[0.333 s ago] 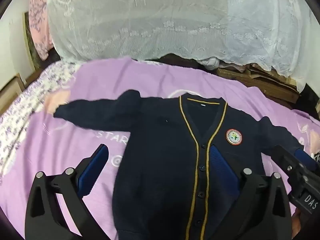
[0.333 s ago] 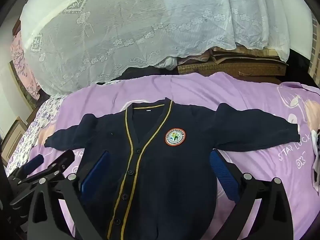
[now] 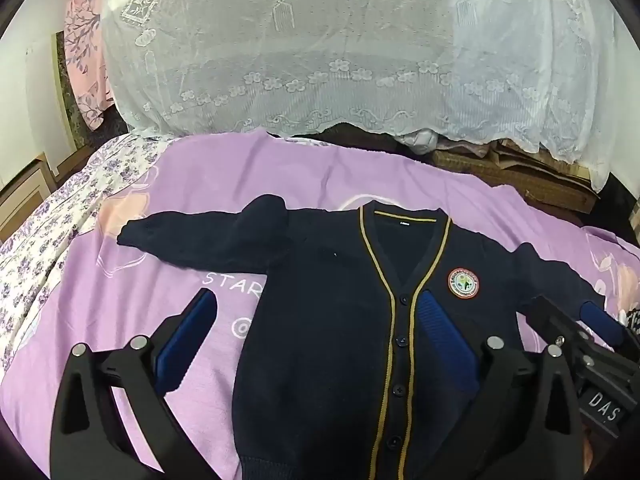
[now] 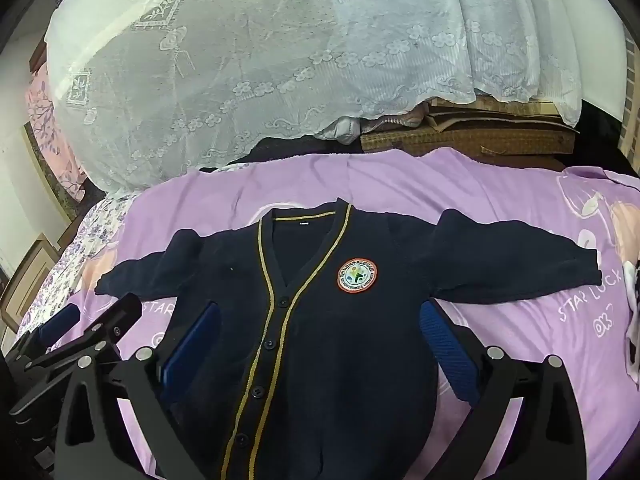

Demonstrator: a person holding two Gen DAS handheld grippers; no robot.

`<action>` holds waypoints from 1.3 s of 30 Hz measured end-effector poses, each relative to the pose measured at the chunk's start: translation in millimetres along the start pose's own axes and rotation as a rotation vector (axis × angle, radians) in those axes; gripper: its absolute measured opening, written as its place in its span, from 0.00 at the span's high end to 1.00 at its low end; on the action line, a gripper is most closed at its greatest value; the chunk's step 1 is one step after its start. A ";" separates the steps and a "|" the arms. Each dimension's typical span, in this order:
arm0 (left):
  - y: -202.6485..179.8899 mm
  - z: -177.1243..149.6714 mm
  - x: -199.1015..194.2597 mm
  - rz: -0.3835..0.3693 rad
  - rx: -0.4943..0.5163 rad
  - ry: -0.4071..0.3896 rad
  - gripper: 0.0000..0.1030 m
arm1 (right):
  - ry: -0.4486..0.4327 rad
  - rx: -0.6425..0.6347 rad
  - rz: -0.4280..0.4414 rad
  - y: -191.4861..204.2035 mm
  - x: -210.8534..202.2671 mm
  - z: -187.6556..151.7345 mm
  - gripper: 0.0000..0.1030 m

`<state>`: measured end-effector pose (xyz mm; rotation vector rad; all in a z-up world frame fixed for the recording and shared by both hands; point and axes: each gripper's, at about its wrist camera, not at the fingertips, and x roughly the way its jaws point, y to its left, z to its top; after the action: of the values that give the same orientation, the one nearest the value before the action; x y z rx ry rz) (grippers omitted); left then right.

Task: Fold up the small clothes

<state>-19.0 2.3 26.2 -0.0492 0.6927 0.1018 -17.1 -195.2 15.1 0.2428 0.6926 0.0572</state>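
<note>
A small navy cardigan (image 3: 328, 320) with gold trim and a round chest badge (image 3: 463, 283) lies flat, face up and buttoned, on a purple bed sheet (image 3: 120, 320), both sleeves spread sideways. It also shows in the right wrist view (image 4: 320, 340). My left gripper (image 3: 316, 320) is open and empty above the cardigan's left half. My right gripper (image 4: 320, 332) is open and empty above its right half. Each gripper shows at the edge of the other's view: the right one (image 3: 592, 336) and the left one (image 4: 80, 328).
A white lace cover (image 3: 340, 48) drapes over a large heap behind the sheet. Brown woven mats (image 4: 480, 136) lie under it at the back right. A floral sheet (image 3: 48, 232) and wooden furniture (image 3: 24, 192) are at the left.
Both cameras have tilted up slightly, so the cardigan sits lower in view. The cardigan has not moved and both grippers stay open.
</note>
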 end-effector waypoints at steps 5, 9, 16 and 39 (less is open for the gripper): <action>2.1 3.0 2.1 0.011 -0.006 0.005 0.05 | 0.001 0.003 0.004 1.1 -1.2 -1.7 0.03; 7.9 -2.0 3.7 0.009 -0.009 0.000 0.05 | -0.005 0.000 0.005 2.0 -3.0 -4.0 0.03; 4.8 -2.7 1.8 0.013 -0.005 -0.002 0.05 | 0.001 0.002 0.007 -2.7 -0.4 -1.9 0.03; 4.2 -2.0 1.4 0.014 -0.006 -0.004 0.05 | -0.005 -0.003 0.008 -1.2 -2.3 -4.2 0.03</action>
<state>-19.7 6.5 23.7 -0.0502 0.6890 0.1176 -21.7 -195.8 13.1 0.2426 0.6870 0.0656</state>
